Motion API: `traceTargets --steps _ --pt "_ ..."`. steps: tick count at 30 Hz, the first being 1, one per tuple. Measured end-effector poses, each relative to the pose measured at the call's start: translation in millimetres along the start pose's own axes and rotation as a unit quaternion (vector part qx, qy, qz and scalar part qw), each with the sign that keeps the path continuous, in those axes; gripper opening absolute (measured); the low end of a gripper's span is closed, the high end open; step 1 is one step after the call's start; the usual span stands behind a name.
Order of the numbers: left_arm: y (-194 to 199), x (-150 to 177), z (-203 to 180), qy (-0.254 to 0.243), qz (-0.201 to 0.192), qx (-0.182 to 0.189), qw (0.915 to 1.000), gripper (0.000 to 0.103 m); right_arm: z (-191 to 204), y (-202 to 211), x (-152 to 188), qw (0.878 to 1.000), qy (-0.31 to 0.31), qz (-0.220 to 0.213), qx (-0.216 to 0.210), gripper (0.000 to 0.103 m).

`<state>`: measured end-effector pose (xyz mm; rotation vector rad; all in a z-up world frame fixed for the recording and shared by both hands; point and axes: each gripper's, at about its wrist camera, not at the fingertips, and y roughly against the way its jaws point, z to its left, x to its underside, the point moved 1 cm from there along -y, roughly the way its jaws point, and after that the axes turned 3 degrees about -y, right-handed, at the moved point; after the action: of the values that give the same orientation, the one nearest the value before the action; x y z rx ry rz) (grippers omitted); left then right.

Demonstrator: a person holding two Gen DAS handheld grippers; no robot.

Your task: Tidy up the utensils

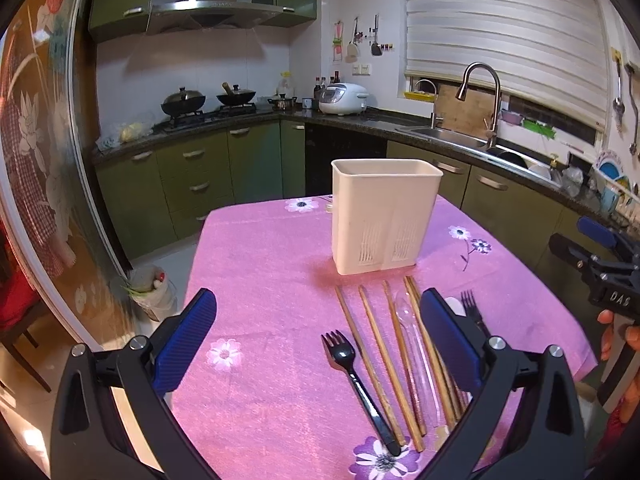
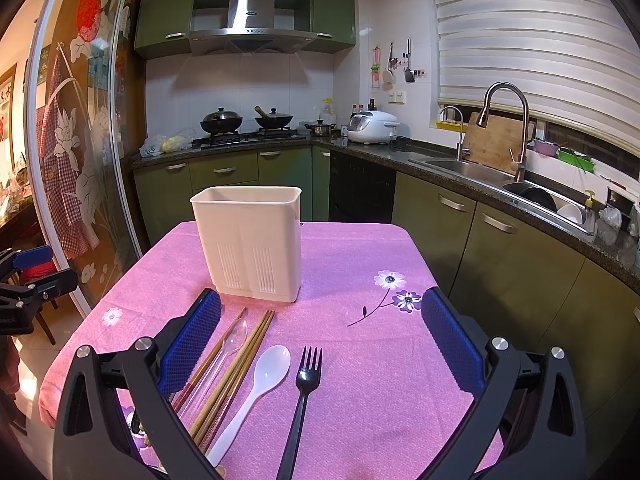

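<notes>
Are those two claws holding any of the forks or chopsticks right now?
No. The left claw and right claw are both open and empty; the forks, chopsticks and spoons lie loose on the pink tablecloth.

Indoor artificial light, warm with a magenta cast; both views evenly bright and sharp at centre. Strong fisheye bowing with black vignetted corners; soft shadow beside the utensil holder (image 1: 384, 216). Glare on the range hood (image 2: 251, 12).

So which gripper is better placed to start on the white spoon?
Right, probably. The right gripper hangs open with the white spoon lying between its fingers. In the left view the spoon peeks out behind the left gripper's right finger, outside its span.
</notes>
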<state>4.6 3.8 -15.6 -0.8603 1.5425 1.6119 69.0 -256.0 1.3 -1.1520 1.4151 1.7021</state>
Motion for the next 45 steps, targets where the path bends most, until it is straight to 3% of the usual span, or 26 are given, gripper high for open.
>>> traceTargets --steps 27,45 --pt "-5.9 -6.6 -12.9 -0.012 0.004 -0.008 0.9999 0.097 -8.8 -1.5 0.3 0.999 -0.034 -0.001 -0.018 0.099" --pt "-4.1 -7.7 -13.7 -0.012 0.003 -0.006 0.9999 0.097 -5.4 -6.9 0.8 1.000 -0.030 0.003 -0.006 0.099"
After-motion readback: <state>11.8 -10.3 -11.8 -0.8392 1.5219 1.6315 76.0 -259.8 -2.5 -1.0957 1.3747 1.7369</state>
